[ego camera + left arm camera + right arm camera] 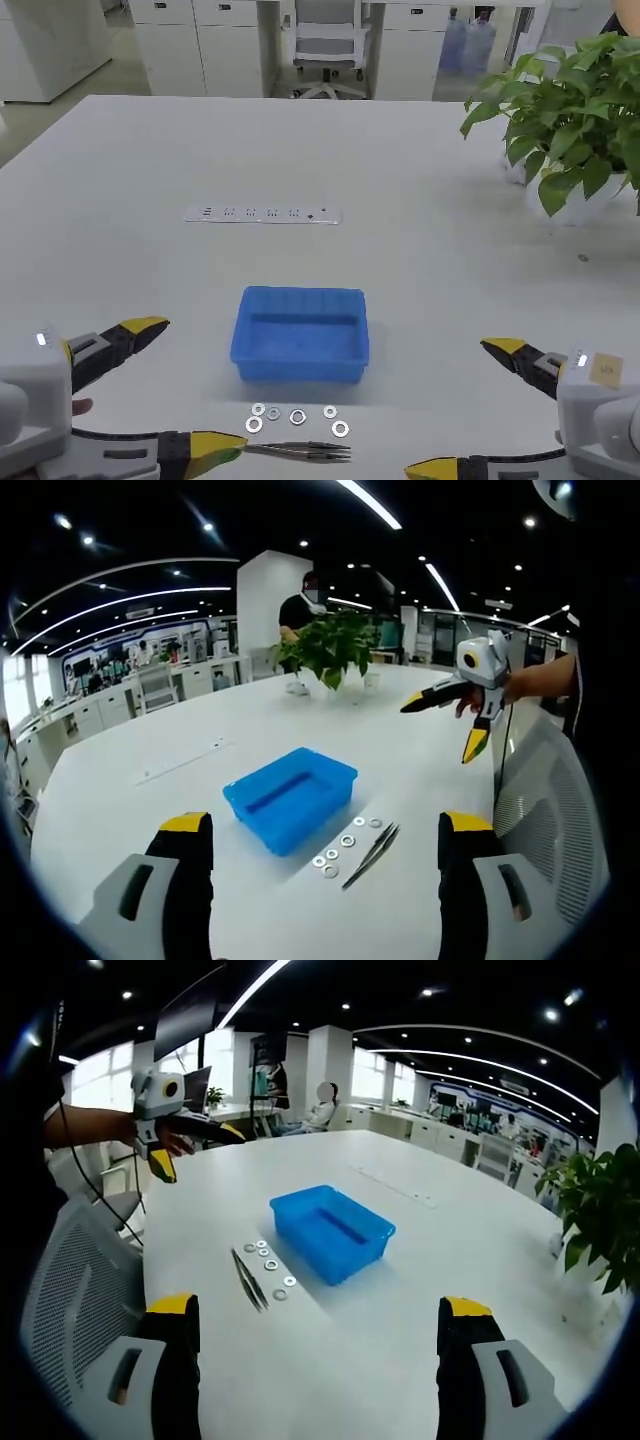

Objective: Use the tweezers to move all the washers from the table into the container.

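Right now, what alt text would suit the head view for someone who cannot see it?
An empty blue container sits on a white table, with six washers and tweezers lying just nearer the camera. The left gripper and right gripper, both open, flank them, holding nothing.

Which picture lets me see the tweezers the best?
The left gripper view: the tweezers lie whole and unblocked beside the washers. The right gripper view shows them whole too, but thinner. In the head view they sit near the bottom edge.
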Demonstrator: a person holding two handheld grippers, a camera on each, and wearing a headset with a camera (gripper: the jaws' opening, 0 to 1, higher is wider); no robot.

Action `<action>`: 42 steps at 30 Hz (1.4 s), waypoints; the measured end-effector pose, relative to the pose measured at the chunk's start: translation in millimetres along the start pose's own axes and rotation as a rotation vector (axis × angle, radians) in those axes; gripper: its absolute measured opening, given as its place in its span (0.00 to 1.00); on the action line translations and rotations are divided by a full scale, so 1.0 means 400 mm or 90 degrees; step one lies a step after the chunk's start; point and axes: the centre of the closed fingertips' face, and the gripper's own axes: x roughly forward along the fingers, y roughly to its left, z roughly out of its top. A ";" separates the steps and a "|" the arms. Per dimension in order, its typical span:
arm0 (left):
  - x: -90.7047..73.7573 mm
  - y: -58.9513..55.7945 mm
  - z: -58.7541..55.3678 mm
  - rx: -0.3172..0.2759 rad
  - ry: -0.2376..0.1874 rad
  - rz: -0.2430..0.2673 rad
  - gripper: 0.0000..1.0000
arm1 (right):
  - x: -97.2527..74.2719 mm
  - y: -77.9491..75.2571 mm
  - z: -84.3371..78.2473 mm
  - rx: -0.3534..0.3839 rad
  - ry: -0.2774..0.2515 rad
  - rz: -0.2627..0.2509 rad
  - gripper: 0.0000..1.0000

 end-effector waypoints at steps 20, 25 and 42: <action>0.016 0.000 -0.048 0.080 0.090 -0.065 0.96 | 0.046 0.019 0.022 -0.077 0.028 0.082 0.91; 0.021 -0.004 -0.068 0.098 0.116 -0.086 0.91 | 0.067 0.036 0.019 -0.105 0.040 0.114 0.85; 0.052 -0.026 -0.142 0.140 0.174 -0.155 0.57 | 0.140 0.111 -0.020 -0.223 0.100 0.231 0.57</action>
